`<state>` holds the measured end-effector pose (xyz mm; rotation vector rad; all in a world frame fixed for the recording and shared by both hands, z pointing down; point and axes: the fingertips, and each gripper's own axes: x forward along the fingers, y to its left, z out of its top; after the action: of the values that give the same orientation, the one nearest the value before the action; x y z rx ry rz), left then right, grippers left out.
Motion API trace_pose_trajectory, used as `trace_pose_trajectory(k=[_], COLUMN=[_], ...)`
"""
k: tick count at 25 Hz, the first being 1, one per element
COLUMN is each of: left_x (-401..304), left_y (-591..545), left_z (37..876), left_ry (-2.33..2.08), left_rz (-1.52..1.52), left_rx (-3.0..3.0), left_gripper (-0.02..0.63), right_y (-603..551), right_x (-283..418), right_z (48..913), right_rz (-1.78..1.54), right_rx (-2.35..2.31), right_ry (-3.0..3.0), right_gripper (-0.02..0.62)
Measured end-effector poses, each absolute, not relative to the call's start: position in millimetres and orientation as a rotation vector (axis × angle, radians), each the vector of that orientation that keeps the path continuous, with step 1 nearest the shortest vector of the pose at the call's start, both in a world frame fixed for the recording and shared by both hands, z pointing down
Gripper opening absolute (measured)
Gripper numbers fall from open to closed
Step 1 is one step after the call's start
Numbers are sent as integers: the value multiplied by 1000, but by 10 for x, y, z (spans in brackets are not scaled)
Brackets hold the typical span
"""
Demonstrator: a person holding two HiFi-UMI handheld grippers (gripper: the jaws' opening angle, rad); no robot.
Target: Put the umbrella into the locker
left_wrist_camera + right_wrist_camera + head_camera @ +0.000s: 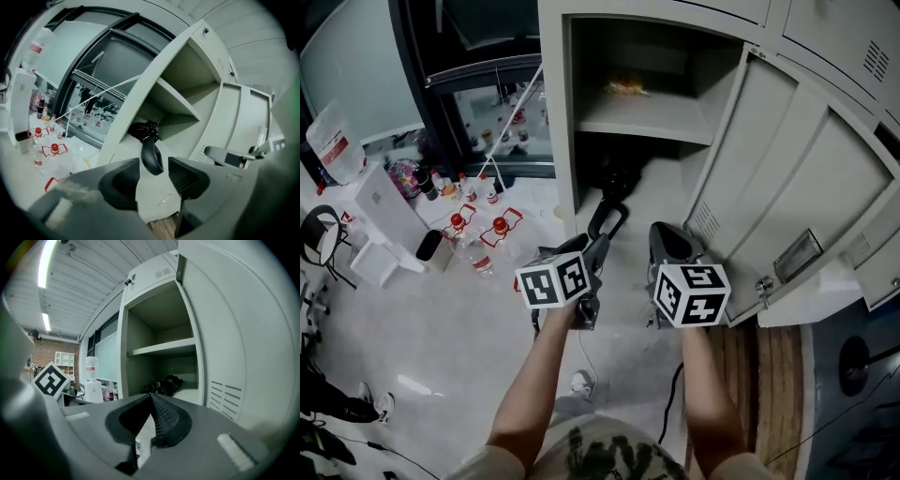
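Umbrella (617,178) lies in the lower compartment of the locker (555,112), long axis running out toward the opening. Loop handle (607,220) is nearest the left tool (598,248) — jaws apart, handle at their tips, not pinched. Right tool (670,242) is closed and empty.

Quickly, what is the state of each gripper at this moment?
Left gripper: open; the umbrella handle is between the jaws, but the pads do not press on it.
Right gripper: closed, holding nothing.
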<state>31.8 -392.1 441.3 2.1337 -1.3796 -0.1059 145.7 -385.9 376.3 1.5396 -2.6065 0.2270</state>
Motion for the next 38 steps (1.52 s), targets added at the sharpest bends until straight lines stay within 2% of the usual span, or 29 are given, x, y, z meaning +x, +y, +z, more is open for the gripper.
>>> trace_pose_trajectory(k=[4, 5, 6, 7, 38], left_x=[288, 282, 272, 264, 616], left_y=[-3915, -3924, -3931, -3935, -4751], left_z=[4455, 4456, 4457, 4457, 4401], left_ry=[-1367, -1365, -1365, -1365, -1312], left_rz=[-175, -184, -187, -186, 72], left_rx=[2104, 2100, 2095, 2091, 2195], left_gripper=[201, 185, 142, 140, 140], right_y=[-3816, -3816, -3819, -3825, -4503], right_x=[1429, 1427, 1426, 1429, 1513], right_z=[3806, 3813, 3817, 3817, 3788], right_rz=[237, 238, 240, 241, 253], right_rx=[1533, 1534, 1536, 1541, 1710], right_ry=[-2607, -2605, -2603, -2601, -2519], right_gripper=[-2, -2, -2, -2, -2])
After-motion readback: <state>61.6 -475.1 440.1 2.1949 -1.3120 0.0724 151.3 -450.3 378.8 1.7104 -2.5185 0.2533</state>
